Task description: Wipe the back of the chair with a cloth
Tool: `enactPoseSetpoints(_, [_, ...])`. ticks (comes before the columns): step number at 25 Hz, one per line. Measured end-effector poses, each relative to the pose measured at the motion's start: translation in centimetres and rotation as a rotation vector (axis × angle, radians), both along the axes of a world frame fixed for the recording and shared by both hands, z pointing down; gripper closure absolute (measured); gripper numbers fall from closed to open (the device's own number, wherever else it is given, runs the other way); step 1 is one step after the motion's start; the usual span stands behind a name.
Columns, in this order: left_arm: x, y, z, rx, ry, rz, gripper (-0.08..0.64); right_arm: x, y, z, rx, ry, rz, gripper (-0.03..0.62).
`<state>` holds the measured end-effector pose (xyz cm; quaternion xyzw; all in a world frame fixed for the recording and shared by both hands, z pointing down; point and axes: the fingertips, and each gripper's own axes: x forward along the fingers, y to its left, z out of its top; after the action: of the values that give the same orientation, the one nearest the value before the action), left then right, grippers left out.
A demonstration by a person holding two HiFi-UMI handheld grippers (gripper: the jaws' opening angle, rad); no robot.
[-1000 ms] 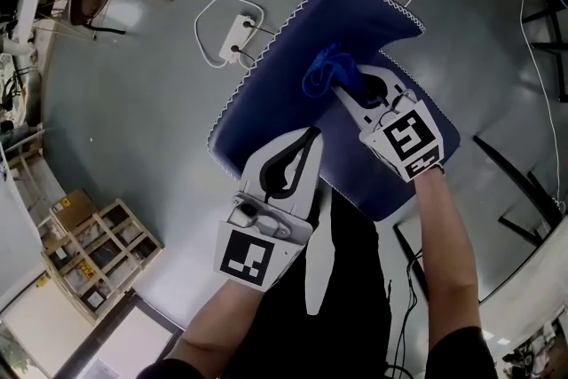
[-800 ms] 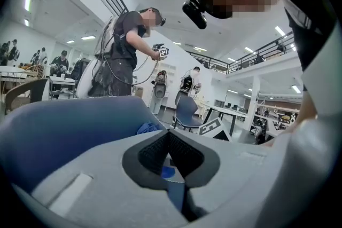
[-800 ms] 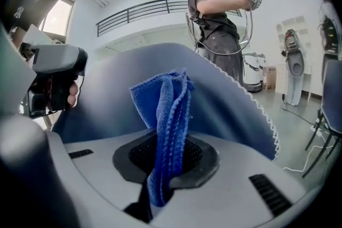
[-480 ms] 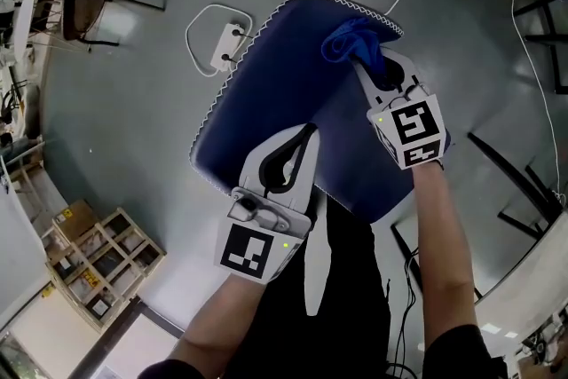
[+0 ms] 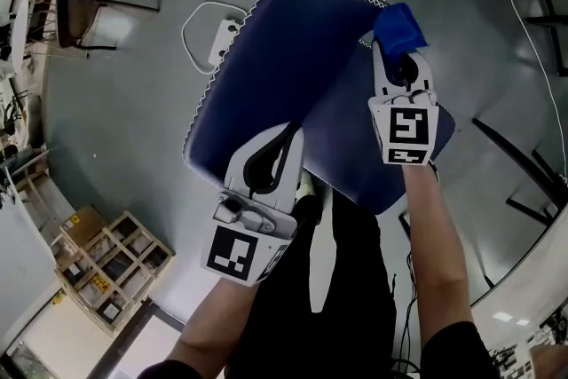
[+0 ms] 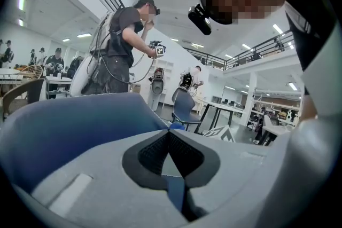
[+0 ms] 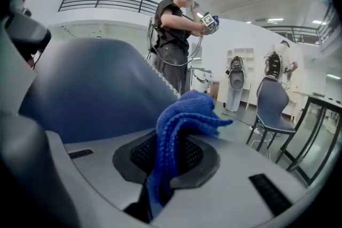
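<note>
Your right gripper [image 5: 396, 47] has its jaws clamped on the blue cloth [image 5: 400, 25] at the chair back's [image 5: 284, 49] far right corner, your left gripper [image 5: 287, 132] rests near with jaws together and empty, so wiping looks under way, though how much is covered doesn't show.

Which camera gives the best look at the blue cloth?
The right gripper view: the cloth fills the middle, pinched in the right gripper. The head view shows only a small blue patch by the chair back; the left gripper view doesn't clearly show it.
</note>
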<state>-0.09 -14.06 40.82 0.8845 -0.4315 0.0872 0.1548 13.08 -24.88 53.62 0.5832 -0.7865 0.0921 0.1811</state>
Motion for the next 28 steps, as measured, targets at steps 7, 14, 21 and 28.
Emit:
enactPoseSetpoints(7, [-2.4, 0.6, 0.3, 0.014, -0.005, -0.010, 0.552, -6.0, 1.4, 2.7, -0.036, -0.003, -0.175, 0.529])
enactPoseSetpoints(14, [-4.4, 1.5, -0.9, 0.023, 0.010, -0.009, 0.552, -11.5, 4.6, 4.7, -0.075, -0.059, -0.226, 0.529])
enactPoseSetpoints(21, [-4.6, 2.2, -0.6, 0.026, 0.009, 0.014, 0.552, -14.8, 8.5, 5.9, -0.121, -0.089, -0.279, 0.529])
enactPoseSetpoints(28, [-4.2, 2.9, -0.5, 0.021, 0.025, 0.036, 0.552, -18.6, 13.1, 6.1, -0.156, -0.109, -0.384, 0.529])
